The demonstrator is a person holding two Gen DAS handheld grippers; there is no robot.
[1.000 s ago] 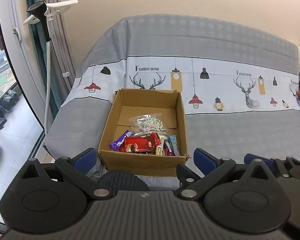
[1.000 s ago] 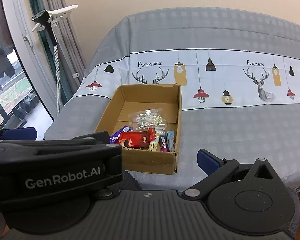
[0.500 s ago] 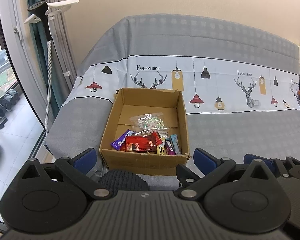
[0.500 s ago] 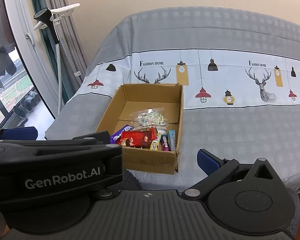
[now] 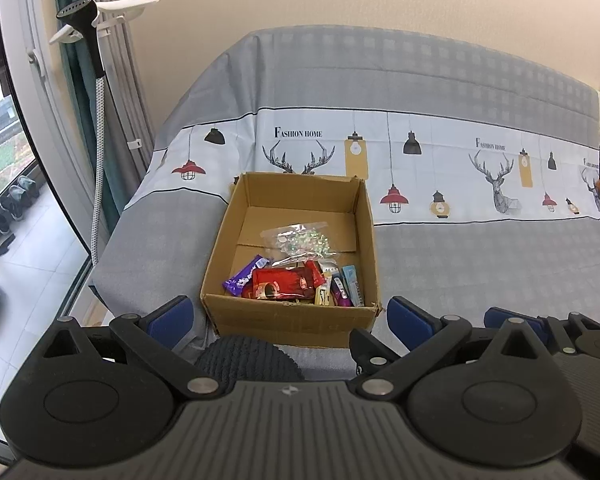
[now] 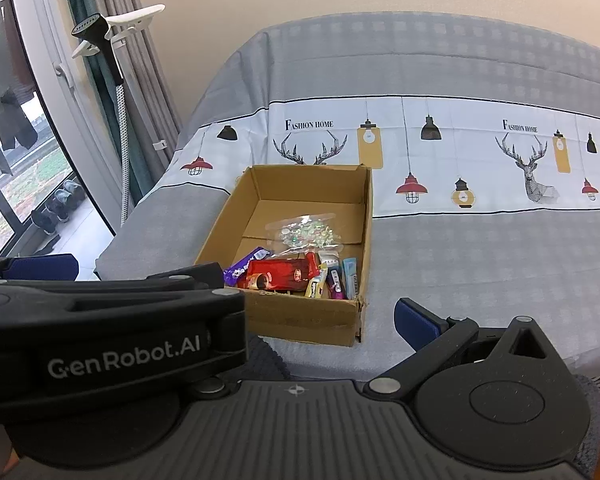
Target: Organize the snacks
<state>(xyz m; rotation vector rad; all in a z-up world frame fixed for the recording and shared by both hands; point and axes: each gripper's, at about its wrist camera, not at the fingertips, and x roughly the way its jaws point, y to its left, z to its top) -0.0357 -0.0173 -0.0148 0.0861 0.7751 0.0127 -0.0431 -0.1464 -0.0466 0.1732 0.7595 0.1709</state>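
Sitting on a bed (image 5: 460,264) covered with a grey sheet printed with deer and lamps, an open cardboard box (image 5: 290,316) holds the snacks, all crowded toward its near wall: a red packet (image 5: 282,284), a purple wrapper (image 5: 242,278), a clear bag of small candies (image 5: 300,238) and several slim bars (image 5: 342,292). Nearer the camera, the left tool (image 5: 288,314) is spread wide and holds nothing. Beside it, the right tool (image 6: 416,322) shows only one blue finger in its own view, so I cannot tell its opening. A garment steamer (image 5: 94,60) stands by the window.
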